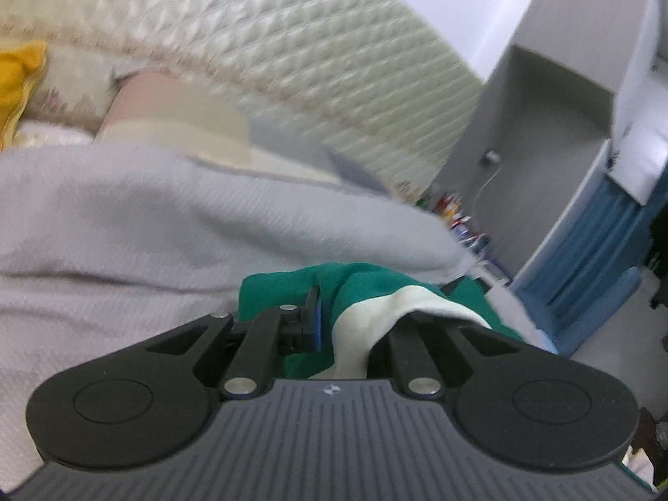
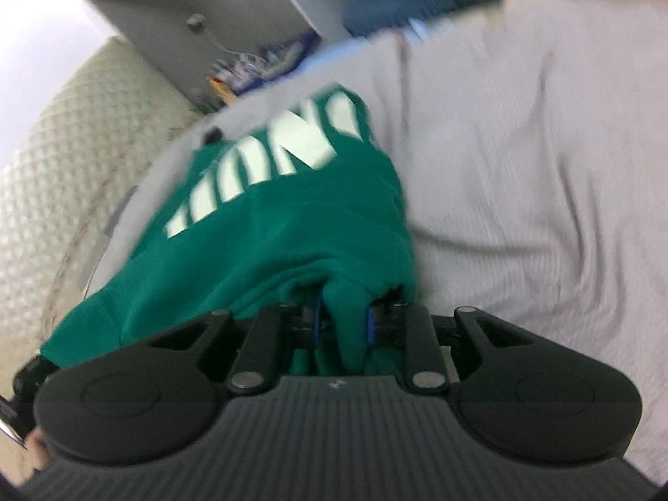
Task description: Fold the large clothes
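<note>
A green garment (image 1: 271, 292) with large white lettering (image 2: 267, 158) lies bunched on a pale grey bedspread (image 2: 522, 146). In the left wrist view my left gripper (image 1: 355, 313) is shut on a fold of it. A white patch of the print (image 1: 363, 325) drapes over the right finger and hides it. In the right wrist view my right gripper (image 2: 344, 319) has a thick green fold pinched between its blue pads (image 2: 319, 321). The rest of the garment (image 2: 267, 242) spreads away from the fingers, up and to the left.
The grey bedspread (image 1: 125, 229) covers the bed, with a quilted cream headboard (image 1: 313, 41) and a yellow pillow (image 1: 16, 79) behind. A grey cabinet (image 1: 542, 125), a shelf of small colourful items (image 1: 455, 217) and blue cloth (image 1: 593, 250) stand beside the bed.
</note>
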`<state>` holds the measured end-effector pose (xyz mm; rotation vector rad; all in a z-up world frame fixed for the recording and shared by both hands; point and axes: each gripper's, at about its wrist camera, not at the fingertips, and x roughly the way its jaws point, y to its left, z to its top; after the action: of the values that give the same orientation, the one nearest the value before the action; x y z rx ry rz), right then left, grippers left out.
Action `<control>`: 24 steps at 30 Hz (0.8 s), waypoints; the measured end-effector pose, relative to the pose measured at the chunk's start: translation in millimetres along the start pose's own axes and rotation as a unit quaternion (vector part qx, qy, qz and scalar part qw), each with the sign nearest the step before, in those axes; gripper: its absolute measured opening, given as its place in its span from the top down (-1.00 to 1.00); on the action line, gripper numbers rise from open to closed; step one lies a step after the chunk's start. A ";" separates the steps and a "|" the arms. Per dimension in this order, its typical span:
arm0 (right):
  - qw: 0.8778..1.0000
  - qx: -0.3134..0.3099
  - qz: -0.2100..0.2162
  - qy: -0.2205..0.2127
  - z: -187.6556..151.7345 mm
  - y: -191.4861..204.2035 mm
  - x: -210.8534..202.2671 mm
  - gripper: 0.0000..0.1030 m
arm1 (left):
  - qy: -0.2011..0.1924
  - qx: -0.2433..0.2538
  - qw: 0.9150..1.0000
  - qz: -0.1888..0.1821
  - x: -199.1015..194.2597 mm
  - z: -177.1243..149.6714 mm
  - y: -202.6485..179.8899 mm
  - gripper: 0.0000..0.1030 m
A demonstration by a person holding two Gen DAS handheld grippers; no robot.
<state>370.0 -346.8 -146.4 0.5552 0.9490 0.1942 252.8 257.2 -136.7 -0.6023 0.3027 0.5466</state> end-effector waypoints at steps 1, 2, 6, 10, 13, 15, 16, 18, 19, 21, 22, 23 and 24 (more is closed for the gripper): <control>1.000 0.000 -0.006 0.001 2.4 -1.6 6.1 0.54 | 0.007 -0.002 1.000 0.007 9.2 0.4 1.6 0.78; 1.000 0.001 -0.009 0.002 4.8 -2.8 8.9 0.54 | 0.014 -0.003 1.000 0.015 18.1 -0.2 2.5 0.78; 1.000 -0.008 -0.015 0.008 10.6 -0.5 26.7 0.53 | 0.030 -0.002 0.999 0.032 55.6 0.7 -1.0 0.76; 1.000 -0.018 -0.017 0.019 -4.2 3.5 31.3 0.53 | 0.042 0.012 0.998 0.044 86.8 -3.6 -7.9 0.71; 0.999 -0.007 -0.012 0.030 -5.2 0.1 38.5 0.50 | 0.048 0.028 0.997 0.051 103.0 -9.4 -11.8 0.69; 0.999 0.001 -0.006 0.038 -5.1 -4.4 43.6 0.48 | 0.051 0.034 0.997 0.055 110.4 -12.4 -14.3 0.68; 0.999 0.004 -0.003 0.041 -5.0 -6.2 45.9 0.48 | 0.053 0.035 0.996 0.055 113.8 -13.8 -15.9 0.68; 0.999 0.005 0.000 0.044 -4.7 -7.0 49.0 0.47 | 0.057 0.047 0.996 0.058 122.2 -15.8 -20.7 0.68; 0.999 0.002 0.000 0.045 -4.6 -6.0 49.7 0.47 | 0.057 0.050 0.995 0.059 123.9 -16.5 -21.9 0.68; 0.999 -0.003 -0.001 0.044 -4.4 -3.5 49.6 0.47 | 0.057 0.043 0.996 0.056 123.5 -16.3 -20.9 0.68; 0.999 -0.003 0.000 0.043 -4.4 -2.7 48.8 0.46 | 0.059 0.037 0.996 0.053 122.1 -14.4 -18.6 0.68; 0.999 -0.002 0.002 0.042 -4.6 -2.2 47.4 0.46 | 0.061 0.028 0.997 0.048 120.8 -12.7 -16.7 0.68; 0.999 -0.001 0.003 0.041 -5.3 -1.9 44.7 0.46 | 0.064 0.016 0.997 0.048 119.1 -11.2 -14.2 0.64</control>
<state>391.4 -328.9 -181.8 0.5509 1.0259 0.2248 356.9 287.6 -189.2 -0.5944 0.4619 0.5952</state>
